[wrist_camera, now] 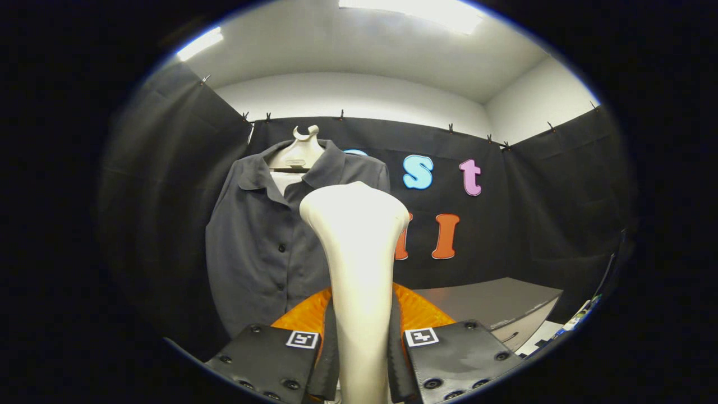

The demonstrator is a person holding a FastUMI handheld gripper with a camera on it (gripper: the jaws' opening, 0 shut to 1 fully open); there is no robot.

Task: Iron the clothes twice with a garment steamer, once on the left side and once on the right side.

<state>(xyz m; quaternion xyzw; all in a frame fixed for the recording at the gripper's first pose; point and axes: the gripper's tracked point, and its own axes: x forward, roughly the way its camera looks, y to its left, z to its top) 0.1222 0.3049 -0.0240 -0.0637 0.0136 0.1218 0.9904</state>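
The tool point(362, 350) is clamped on the handle of a cream garment steamer point(359, 269), with one finger pressed against each side of the handle. The steamer stands upright between the fingers: its long axis runs straight up from the grip, and the narrow handle widens into a broad, rounded head at the top. The head points up and away from the camera, toward the shirt and the booth's back wall; its steam face cannot be seen from here.

Beyond the steamer, a dark grey button-up shirt point(252, 241) hangs on a pale hanger point(300, 150) against the black cloth wall. The shirt's collar is open and its row of dark buttons runs down the front. The shirt hangs to the left of the steamer's head, whose left edge overlaps the shirt's right side in the view; whether the two touch cannot be told.

Just behind the fingers, low down, an orange ribbed surface point(418, 308) shows on both sides of the handle. To the right, farther off, stands a grey table point(493, 300).
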